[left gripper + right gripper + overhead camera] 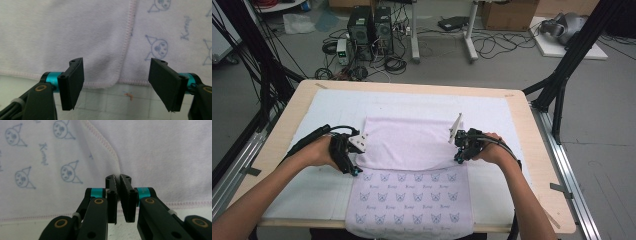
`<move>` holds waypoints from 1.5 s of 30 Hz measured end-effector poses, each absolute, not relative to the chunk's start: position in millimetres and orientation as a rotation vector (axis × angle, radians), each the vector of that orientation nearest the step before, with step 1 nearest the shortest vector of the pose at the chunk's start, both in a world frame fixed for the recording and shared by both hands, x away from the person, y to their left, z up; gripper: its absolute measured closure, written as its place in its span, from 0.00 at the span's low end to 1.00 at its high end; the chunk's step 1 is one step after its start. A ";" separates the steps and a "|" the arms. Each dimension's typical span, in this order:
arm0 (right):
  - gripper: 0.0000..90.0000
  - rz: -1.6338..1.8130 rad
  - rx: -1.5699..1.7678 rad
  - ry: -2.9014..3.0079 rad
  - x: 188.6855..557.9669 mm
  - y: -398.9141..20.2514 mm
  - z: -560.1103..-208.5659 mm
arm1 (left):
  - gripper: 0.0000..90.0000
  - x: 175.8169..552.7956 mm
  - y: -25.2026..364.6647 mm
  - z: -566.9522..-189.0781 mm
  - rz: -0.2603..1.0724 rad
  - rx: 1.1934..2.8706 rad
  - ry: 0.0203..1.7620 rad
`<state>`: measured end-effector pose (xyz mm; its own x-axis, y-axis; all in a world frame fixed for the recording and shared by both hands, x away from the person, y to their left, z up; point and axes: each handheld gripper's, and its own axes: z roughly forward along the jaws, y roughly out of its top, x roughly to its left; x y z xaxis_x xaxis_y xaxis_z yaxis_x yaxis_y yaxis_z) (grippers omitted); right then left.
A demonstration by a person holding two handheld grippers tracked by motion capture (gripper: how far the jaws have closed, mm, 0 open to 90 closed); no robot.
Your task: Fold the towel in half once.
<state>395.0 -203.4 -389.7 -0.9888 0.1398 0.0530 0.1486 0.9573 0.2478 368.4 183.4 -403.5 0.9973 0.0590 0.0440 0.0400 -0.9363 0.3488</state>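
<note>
Pale lilac towel [412, 170] spread on a white mat [312, 192] atop a wooden desk [542, 165], near end hanging over the desk's front edge, printed with small cat-like faces. Far half folded back over the towel's middle, plain side up, fold edge running across between two hand-held grippers. Left gripper [354, 171] at the towel's left edge, by the corner of the folded layer, jaws wide apart and gripping nothing. Right gripper [458, 159] at the towel's right edge, jaws pinched nearly together on the hem of the folded layer. Beyond the desk, computer towers [371, 27] and cables on the floor.
</note>
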 end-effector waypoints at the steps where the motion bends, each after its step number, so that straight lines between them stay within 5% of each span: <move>1: 0.95 -0.402 -0.217 -3.070 393.4 -205.1 -389.8 | 0.36 367.3 182.7 -405.2 0.062 2.795 0.067; 26: 0.96 -0.515 -0.165 -3.074 377.6 -216.4 -382.0 | 0.94 365.7 165.1 -403.4 0.144 2.928 0.074; 45: 0.96 -0.772 -0.049 -3.018 342.8 -242.1 -354.9 | 0.96 328.3 196.7 -361.1 0.095 2.729 0.038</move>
<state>342.8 -242.1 -354.9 -0.9992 0.0241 0.0332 0.0371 0.8766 0.4797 328.3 196.7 -361.1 0.9973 0.0405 0.0612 0.0127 -0.9166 0.3996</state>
